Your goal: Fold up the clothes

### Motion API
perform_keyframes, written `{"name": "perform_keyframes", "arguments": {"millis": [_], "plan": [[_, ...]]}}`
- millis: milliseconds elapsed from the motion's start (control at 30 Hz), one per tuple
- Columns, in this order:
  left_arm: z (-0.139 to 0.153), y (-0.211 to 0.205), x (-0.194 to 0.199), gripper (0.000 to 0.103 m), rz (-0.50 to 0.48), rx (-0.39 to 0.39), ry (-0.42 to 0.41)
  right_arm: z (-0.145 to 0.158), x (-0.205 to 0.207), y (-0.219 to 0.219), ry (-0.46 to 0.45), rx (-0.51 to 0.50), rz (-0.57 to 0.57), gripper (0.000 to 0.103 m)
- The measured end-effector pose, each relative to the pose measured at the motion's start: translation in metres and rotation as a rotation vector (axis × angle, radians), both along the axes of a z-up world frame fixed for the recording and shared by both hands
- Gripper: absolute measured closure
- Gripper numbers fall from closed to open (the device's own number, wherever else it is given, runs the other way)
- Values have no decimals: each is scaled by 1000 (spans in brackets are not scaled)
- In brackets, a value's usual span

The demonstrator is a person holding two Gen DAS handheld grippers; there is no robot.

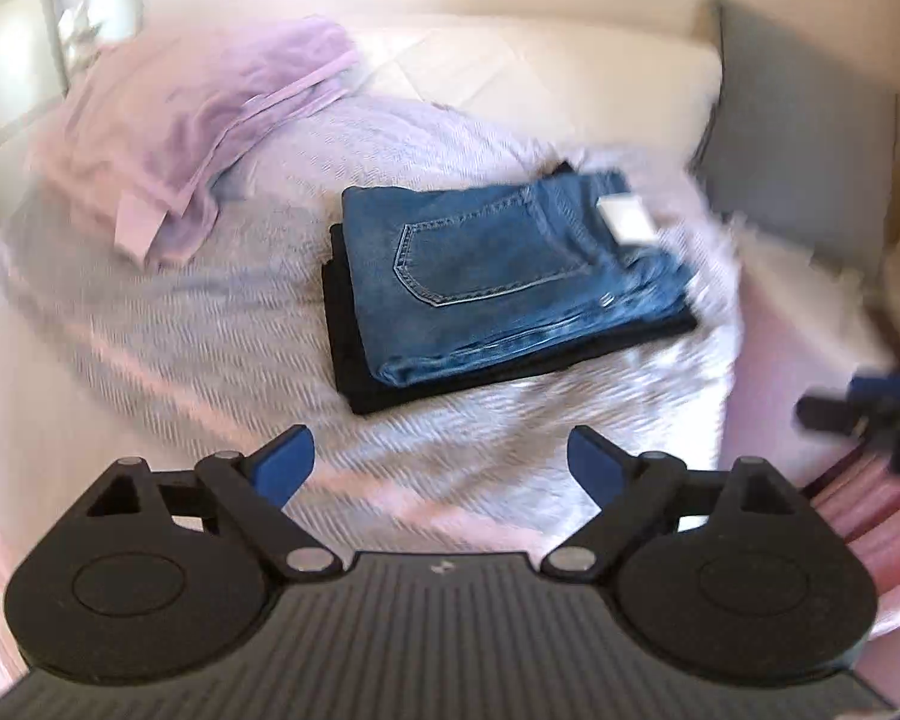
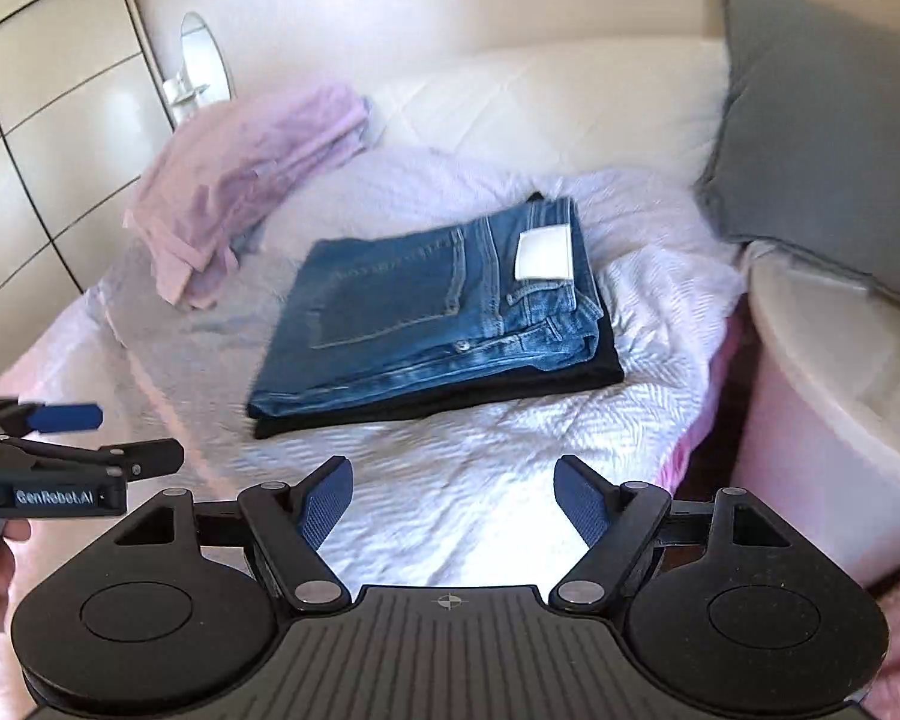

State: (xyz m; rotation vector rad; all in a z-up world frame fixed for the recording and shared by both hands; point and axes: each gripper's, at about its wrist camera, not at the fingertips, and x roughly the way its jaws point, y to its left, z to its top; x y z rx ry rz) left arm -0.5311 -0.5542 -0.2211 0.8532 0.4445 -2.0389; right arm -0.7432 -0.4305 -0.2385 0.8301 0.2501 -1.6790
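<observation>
While both tools are held above the near part of the bed, the scene is read as follows.
Left tool [image 1: 441,462]: jaws are spread wide, nothing is seen between the blue pads.
Right tool [image 2: 453,495]: jaws are spread wide, nothing is gripped.
Jeans [image 2: 426,306]: folded into a flat blue rectangle, laid on a folded black garment [image 2: 450,405], pocket and white waistband label facing up.
Bed [image 2: 480,480]: covered by a pale textured blanket, on which the stack is set at the middle.
Lilac garment [image 1: 210,120]: left crumpled, apart from the stack at the far left.
Grey pillow [image 2: 822,132]: propped at the right.
</observation>
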Motion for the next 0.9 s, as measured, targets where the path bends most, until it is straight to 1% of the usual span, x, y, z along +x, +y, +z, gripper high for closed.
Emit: {"name": "perform_keyframes", "arguments": {"millis": [67,167,267,367,433,567,700,800,900], "plan": [[19,15,11,14,5,-4,23,19,13,12,1,11,-26,25],[45,34,22,14,-18,-12,32,48,29,26,5,18,-57,25],[62,47,24,14,-33,-17,41,73,40,38,21,20,-66,24],[76,60,24,14,-42,-31,41,89,44,45,31,24,-64,24],[81,66,21,14,-23,-57,31,96,44,46,39,26,-59,24],[85,68,19,13,10,-17,36,105,43,47,42,41,-52,24],[86,70,18,13,32,-13,0,111,45,46,53,60,-48,24],[90,74,19,13,55,-29,-12,115,52,45,87,80,-31,24],[92,77,21,13,55,-36,-8,120,60,44,126,89,-13,24]]}}
